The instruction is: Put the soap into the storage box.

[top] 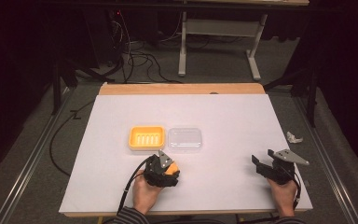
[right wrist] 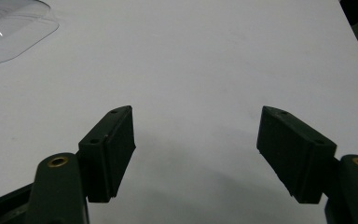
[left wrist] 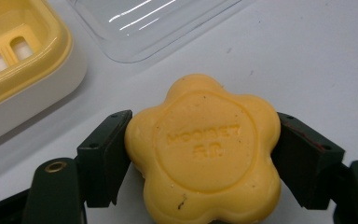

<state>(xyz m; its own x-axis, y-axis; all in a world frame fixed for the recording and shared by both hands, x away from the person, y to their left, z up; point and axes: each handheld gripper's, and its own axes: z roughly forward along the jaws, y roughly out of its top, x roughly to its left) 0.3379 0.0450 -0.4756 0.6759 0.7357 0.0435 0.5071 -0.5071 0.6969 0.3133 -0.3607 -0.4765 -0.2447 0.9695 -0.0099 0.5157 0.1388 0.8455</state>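
Fingers left point(left wrist: 203, 154): clamped on flower-shaped soap point(left wrist: 203, 156), lying flat, stamped face up, no long axis | fingers right point(right wrist: 200, 156): spread, empty

The yellow soap point(left wrist: 204, 154) bears embossed lettering, roughly "MOONET", not clearly legible.

1. The dish point(top: 146, 138) lies on the worktop point(top: 223, 112), left of the lid point(top: 185, 139), the two just beside each other.
2. The soap point(top: 170, 169) sits near of them, between the left tongs' point(top: 166, 168) jaws.
3. The right tongs point(top: 262, 164) stand far right, well apart.
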